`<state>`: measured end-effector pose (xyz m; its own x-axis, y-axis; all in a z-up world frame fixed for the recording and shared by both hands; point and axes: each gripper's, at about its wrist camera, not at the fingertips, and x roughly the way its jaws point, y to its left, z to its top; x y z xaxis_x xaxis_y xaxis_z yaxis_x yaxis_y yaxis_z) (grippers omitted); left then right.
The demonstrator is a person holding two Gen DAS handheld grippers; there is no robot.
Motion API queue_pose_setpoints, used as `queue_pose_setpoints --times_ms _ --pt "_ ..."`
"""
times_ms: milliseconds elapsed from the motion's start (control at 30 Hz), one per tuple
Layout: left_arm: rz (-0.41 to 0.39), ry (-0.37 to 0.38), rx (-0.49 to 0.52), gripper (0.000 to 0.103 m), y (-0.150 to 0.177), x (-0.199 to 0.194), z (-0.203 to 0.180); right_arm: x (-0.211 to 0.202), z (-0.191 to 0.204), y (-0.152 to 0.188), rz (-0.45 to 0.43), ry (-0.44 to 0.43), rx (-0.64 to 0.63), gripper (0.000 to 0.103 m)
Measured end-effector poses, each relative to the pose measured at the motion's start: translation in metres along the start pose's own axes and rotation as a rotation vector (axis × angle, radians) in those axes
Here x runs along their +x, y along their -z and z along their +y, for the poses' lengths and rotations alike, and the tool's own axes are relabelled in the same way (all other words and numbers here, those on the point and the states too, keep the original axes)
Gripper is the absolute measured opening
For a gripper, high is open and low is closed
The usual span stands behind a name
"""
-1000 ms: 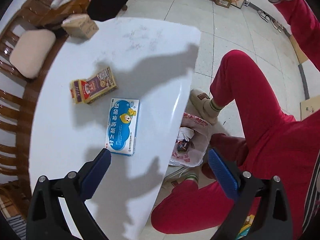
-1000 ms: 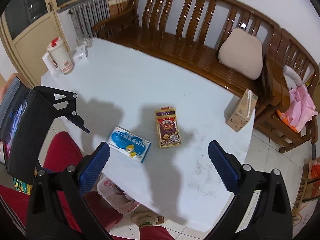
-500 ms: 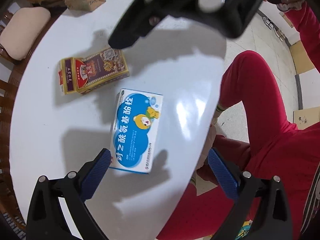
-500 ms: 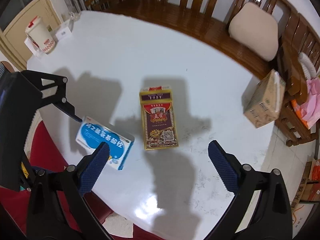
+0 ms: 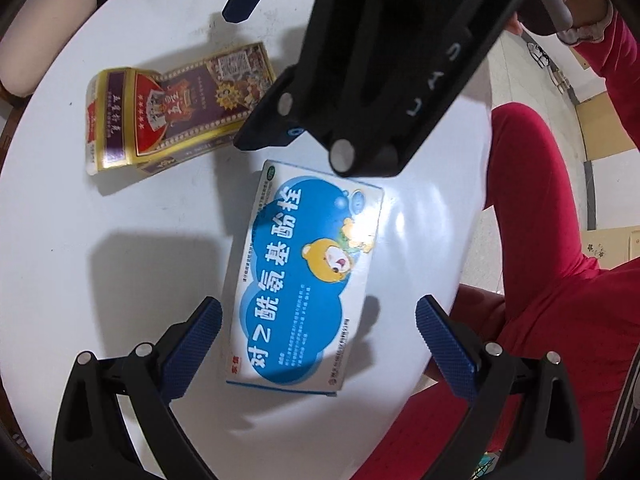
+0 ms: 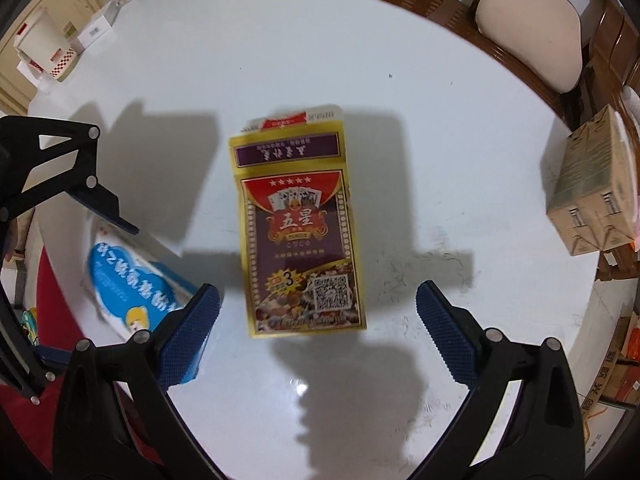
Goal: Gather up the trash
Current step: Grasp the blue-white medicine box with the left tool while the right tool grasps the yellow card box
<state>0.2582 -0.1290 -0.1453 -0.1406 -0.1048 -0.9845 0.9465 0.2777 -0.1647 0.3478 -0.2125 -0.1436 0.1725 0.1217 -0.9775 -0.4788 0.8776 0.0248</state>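
Note:
A blue and white medicine box [image 5: 304, 284] lies flat on the white table [image 5: 80, 264], near its edge. My left gripper [image 5: 318, 342] is open, its blue pads on either side of the box's near end, just above it. A gold and purple playing-card box [image 6: 298, 236] lies flat beside it, flap open at its far end. My right gripper [image 6: 318, 330] is open and straddles the card box's near end. The medicine box shows in the right wrist view [image 6: 132, 284] at lower left, and the card box in the left wrist view [image 5: 176, 108].
A brown carton [image 6: 592, 200] stands at the table's right edge. A wooden bench with a beige cushion [image 6: 528, 28] runs behind the table. White boxes [image 6: 44, 48] sit at the far left. The person's red trousers [image 5: 552, 280] are beside the table edge.
Both grippers have come down and closer to the table. The left one now frames the medicine box, the right one frames the card box. Both stay open.

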Motion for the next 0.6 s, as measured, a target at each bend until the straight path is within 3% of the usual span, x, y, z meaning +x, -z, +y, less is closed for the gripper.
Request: queue_pose_setpoints --times_ms 267,500,600 --pt "-0.011 0.014 -0.012 0.095 0.0 0.009 0.004 0.013 0.009 -0.004 -0.002 0.03 -0.019 0.096" --pt "-0.021 -0.029 0.025 0.095 -0.005 0.007 0.004 0.016 0.014 -0.011 -0.018 0.025 -0.02 0.092" --pt "-0.031 -0.035 0.019 0.094 -0.006 0.011 0.0 0.012 0.014 -0.012 -0.039 0.024 -0.022 0.08"
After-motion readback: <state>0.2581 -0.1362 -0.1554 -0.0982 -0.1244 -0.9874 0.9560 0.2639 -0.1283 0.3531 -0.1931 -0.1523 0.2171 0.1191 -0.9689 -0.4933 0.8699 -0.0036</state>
